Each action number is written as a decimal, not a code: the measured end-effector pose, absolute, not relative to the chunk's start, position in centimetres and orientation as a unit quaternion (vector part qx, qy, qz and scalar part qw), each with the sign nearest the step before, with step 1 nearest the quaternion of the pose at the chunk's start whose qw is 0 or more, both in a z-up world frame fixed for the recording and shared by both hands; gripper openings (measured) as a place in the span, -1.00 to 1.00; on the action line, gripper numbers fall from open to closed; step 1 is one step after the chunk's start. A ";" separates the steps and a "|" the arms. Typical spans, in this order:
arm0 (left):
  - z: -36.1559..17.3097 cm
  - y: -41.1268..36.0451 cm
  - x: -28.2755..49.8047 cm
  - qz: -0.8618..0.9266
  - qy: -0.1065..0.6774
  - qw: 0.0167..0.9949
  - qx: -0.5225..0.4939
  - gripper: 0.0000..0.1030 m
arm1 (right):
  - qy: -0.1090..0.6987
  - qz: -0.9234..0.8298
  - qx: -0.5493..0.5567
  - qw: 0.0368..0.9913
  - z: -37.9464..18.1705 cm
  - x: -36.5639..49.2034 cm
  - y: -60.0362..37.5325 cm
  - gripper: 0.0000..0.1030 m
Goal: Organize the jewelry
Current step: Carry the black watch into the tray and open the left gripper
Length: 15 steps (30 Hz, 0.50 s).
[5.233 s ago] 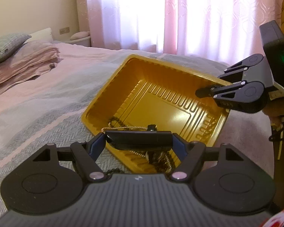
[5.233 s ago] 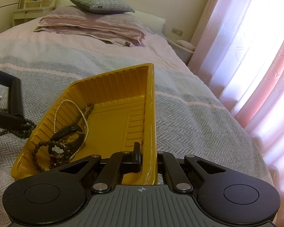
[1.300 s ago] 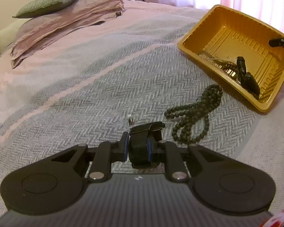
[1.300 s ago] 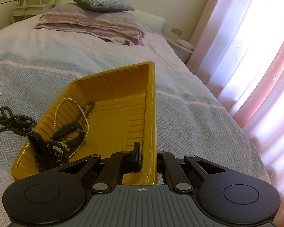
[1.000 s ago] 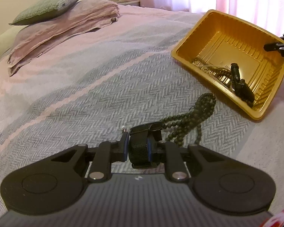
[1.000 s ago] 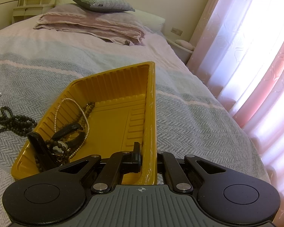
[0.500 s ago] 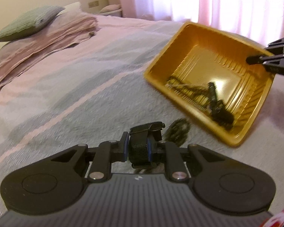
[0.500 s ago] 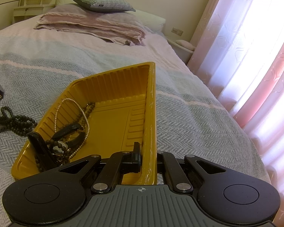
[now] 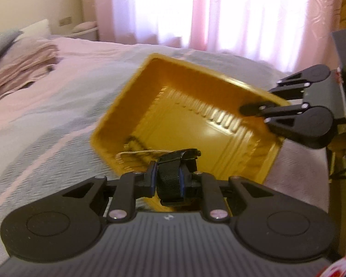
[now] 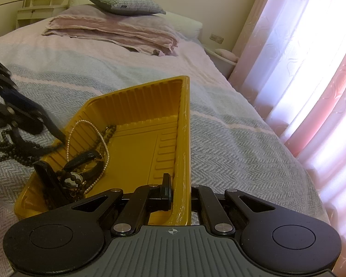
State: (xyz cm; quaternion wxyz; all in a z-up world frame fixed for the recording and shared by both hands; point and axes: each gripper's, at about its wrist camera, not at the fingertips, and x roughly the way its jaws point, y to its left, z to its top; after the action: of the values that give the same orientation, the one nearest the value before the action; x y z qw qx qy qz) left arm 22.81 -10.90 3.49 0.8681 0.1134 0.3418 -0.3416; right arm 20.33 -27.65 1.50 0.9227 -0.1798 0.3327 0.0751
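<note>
A yellow plastic tray [image 9: 196,78] [image 10: 138,92] lies tilted on the bed. My right gripper [image 10: 180,194] is shut on the tray's rim; it also shows in the left wrist view [image 9: 256,109]. My left gripper [image 9: 169,180] is shut on a black strap band [image 9: 169,179] and holds it just above the tray's near edge. Its dark fingers [image 10: 23,117] show at the tray's left side in the right wrist view. Inside the tray lie a pearl necklace [image 10: 103,143], a watch [image 10: 72,181] and dark bead strands. A black bead necklace [image 10: 7,150] lies on the bedspread left of the tray.
The bed has a grey herringbone spread [image 10: 230,143] with pink stripes. Folded pink blankets [image 10: 117,32] and a grey pillow [image 10: 124,2] lie at the head. Pink curtains [image 10: 311,57] hang along the right side. A shelf [image 10: 43,0] stands by the far wall.
My left gripper has swung from the bedspread toward the tray with the black strap band in it, up to the tray's edge. The right gripper has kept still on the rim.
</note>
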 end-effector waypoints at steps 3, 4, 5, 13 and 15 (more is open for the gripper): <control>3.0 -12.4 22.8 -0.358 0.346 0.860 0.112 -0.67 | 0.333 0.076 -0.180 0.923 1.5 20.3 -27.7 -0.92; 2.8 -12.7 22.8 -0.362 0.348 0.858 0.111 -0.67 | 0.333 0.076 -0.180 0.922 1.5 20.3 -27.7 -0.92; 2.6 -13.0 22.8 -0.365 0.349 0.856 0.111 -0.67 | 0.334 0.076 -0.179 0.922 1.5 20.4 -27.8 -0.92; 1.6 -14.6 23.0 -0.379 0.361 0.845 0.114 -0.66 | 0.334 0.076 -0.179 0.922 1.5 20.5 -27.7 -0.92; 1.6 -14.9 23.1 -0.382 0.360 0.844 0.108 -0.64 | 0.335 0.075 -0.178 0.922 1.5 20.5 -27.7 -0.92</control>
State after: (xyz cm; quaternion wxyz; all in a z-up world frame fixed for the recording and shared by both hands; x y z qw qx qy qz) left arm 23.09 -14.89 1.57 0.8444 0.1083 0.3601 -0.3817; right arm 20.53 -27.68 1.50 0.9222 -0.1785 0.3346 0.0754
